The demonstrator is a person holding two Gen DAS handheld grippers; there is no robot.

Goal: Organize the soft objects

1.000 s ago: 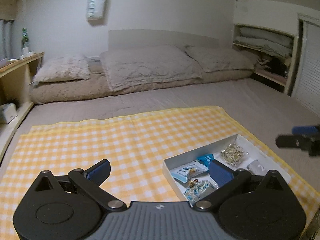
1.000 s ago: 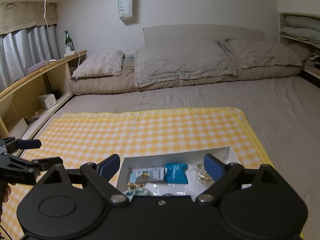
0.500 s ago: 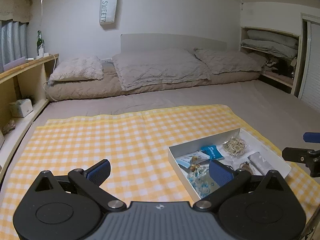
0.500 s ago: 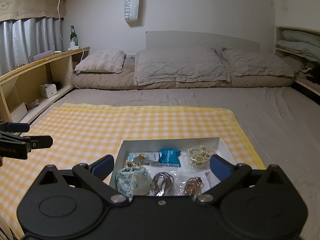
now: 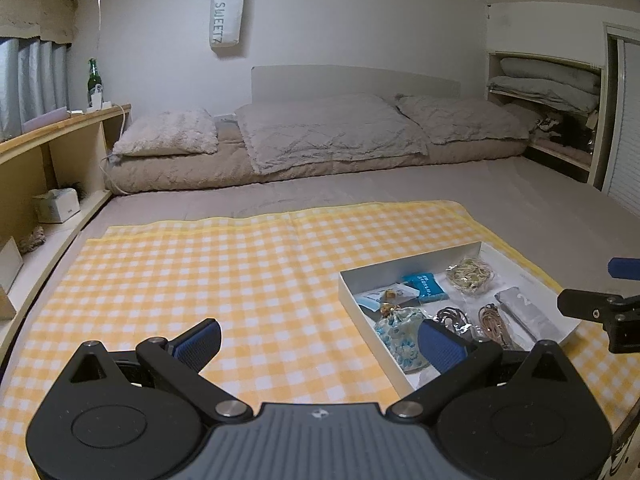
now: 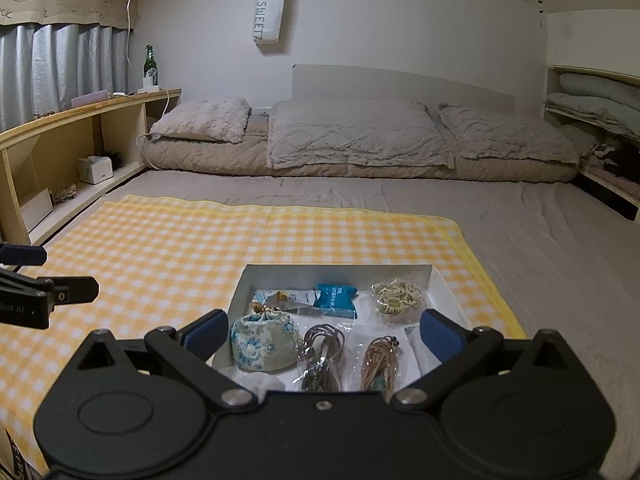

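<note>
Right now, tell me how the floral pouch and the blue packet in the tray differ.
The floral pouch is rounded, plump cloth with a blue flower print and a gathered top; the blue packet is flat, solid blue with white lettering. The pouch sits at the tray's near left corner, close to the right gripper; the packet lies farther back, near the middle. Both rest loose inside the white tray, untouched.

White tray (image 6: 440,280) on a yellow checked cloth (image 6: 180,248) spread over the bed (image 6: 540,248): holds a floral pouch (image 6: 262,342), blue packet (image 6: 334,300), bagged pale bands (image 6: 398,298) and two bagged brown cord bundles (image 6: 324,352) (contents blurred). Right claw (image 6: 320,334) spread wide above the tray's near end, nothing between its pads. Left claw (image 6: 44,292) at the left edge, over the cloth.
</note>
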